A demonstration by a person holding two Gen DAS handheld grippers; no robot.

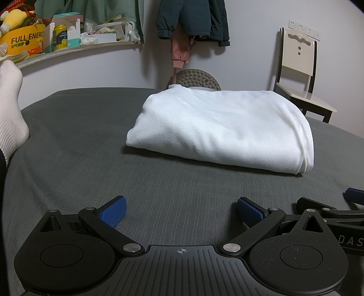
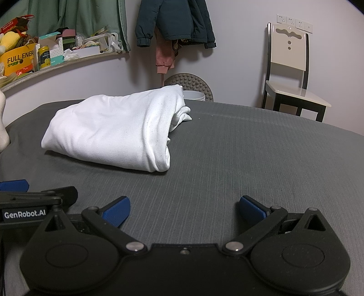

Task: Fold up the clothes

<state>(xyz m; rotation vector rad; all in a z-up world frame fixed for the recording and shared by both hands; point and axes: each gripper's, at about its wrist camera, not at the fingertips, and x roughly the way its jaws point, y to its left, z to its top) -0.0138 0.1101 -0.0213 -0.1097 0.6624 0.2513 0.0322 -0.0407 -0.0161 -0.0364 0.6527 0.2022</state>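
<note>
A white garment (image 1: 218,129) lies folded into a thick rectangular bundle on the grey bed cover (image 1: 91,159). In the right wrist view the same garment (image 2: 113,129) sits ahead and to the left, with its folded layers showing at the right end. My left gripper (image 1: 180,213) rests low over the cover, short of the bundle, open with nothing between its blue pads. My right gripper (image 2: 184,211) is also open and empty, well clear of the garment. The two grippers sit side by side, and each shows at the edge of the other's view.
A person's foot in a white sock (image 1: 10,109) rests on the cover at the far left. Behind the bed are a cluttered shelf (image 1: 68,51), jackets hanging on the wall (image 1: 193,20), a knobbed round disc (image 1: 195,78) and a chair (image 1: 300,75).
</note>
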